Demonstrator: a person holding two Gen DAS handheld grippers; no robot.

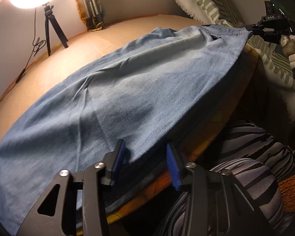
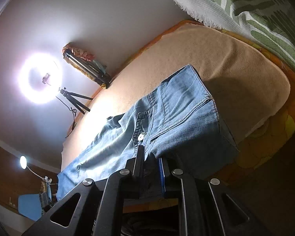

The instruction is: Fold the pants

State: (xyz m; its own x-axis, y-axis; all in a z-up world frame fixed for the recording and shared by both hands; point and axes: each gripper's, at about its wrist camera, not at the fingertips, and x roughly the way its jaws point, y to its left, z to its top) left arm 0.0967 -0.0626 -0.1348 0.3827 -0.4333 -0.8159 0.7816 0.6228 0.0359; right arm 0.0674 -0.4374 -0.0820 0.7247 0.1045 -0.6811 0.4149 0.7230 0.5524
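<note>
Light blue denim pants (image 1: 116, 90) lie stretched along the near edge of a bed with a tan cover (image 1: 92, 39). My left gripper (image 1: 145, 153) is open at the pants' near edge, its blue pads on either side of the hem, not clamped. My right gripper (image 1: 251, 30) shows at the far end, holding the waistband corner. In the right wrist view the right gripper (image 2: 150, 163) is shut on the waistband of the pants (image 2: 177, 114), next to the fly button (image 2: 141, 136).
A lit ring light on a small tripod (image 1: 49, 29) stands at the bed's far side, with a folded tripod (image 1: 90, 5) against the wall. A green-patterned pillow (image 1: 206, 2) lies at the head. A person's striped-trousered knees (image 1: 245, 169) are beside the bed edge.
</note>
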